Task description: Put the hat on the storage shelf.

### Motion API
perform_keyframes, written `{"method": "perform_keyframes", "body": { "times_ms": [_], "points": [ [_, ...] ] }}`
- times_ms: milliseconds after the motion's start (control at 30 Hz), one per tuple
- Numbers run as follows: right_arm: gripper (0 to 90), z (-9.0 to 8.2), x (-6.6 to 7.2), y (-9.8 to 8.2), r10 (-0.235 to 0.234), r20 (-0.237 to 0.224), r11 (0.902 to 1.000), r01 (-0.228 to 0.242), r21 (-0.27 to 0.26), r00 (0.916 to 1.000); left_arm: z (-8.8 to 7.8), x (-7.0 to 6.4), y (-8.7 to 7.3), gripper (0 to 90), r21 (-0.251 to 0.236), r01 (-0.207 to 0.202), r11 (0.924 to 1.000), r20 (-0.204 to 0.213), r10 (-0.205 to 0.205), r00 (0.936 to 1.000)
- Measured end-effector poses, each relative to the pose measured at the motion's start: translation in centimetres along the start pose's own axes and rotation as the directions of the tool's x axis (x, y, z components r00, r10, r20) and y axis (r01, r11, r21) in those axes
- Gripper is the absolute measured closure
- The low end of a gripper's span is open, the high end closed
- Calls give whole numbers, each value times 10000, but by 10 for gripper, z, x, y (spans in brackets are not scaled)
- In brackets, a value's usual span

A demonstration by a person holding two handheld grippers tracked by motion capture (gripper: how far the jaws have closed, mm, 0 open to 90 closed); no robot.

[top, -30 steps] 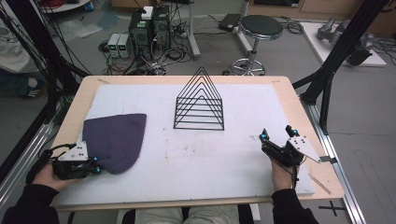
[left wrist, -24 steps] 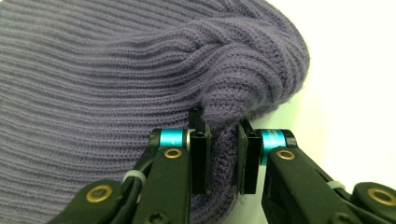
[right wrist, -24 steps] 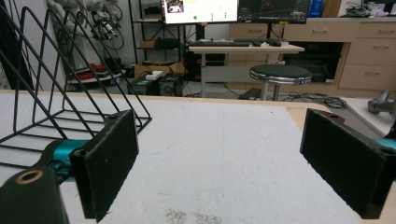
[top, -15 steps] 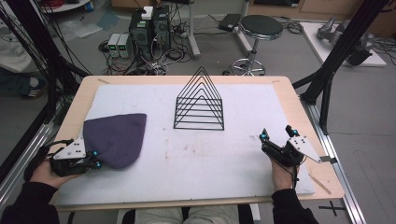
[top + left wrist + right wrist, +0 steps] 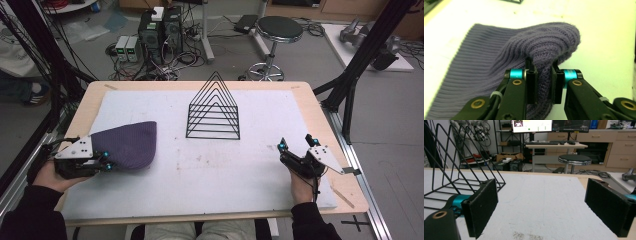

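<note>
Now the left gripper (image 5: 541, 83) pinches the purple ribbed knit hat (image 5: 127, 145) at nine o'clock, lifting; next, carry it clear. The right gripper (image 5: 541, 212) is spread.

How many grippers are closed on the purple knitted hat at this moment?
1. The left gripper, at the table's left side, pinches a fold of the purple knitted hat. The right gripper, at the table's right side, is open and holds nothing.

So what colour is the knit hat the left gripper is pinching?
Purple ribbed knit hat, seen best in the left gripper view.
</note>
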State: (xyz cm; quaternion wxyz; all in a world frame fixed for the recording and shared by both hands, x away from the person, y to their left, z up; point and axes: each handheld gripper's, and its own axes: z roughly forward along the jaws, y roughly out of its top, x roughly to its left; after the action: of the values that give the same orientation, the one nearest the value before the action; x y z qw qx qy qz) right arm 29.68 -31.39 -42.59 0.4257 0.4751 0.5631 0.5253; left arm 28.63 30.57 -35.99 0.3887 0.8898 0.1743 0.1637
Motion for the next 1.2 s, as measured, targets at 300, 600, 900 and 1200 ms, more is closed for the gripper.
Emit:
{"method": "perform_keyframes", "body": {
  "times_ms": [300, 600, 900, 1200],
  "points": [
    [107, 0, 0, 0, 53, 28, 10000, -53, 48, 10000, -10, 5, 30, 794, -835, 109, 9964, 49, -105, 9999],
    [107, 0, 0, 0, 82, -14, 10000, -82, 36, 10000, -18, 11, 60, 793, -1395, -42, 9902, -46, 36, 10000],
    [107, 0, 1, 0, 90, -5, 10000, -90, 34, 10000, -24, 12, 91, 792, -2237, -302, 9742, 163, 347, 9993],
    [107, 0, 0, 0, 47, -60, 10000, -47, 1, 10000, -30, 10, 113, 791, -3848, -322, 9224, 269, 461, 9986]
  ]
}}
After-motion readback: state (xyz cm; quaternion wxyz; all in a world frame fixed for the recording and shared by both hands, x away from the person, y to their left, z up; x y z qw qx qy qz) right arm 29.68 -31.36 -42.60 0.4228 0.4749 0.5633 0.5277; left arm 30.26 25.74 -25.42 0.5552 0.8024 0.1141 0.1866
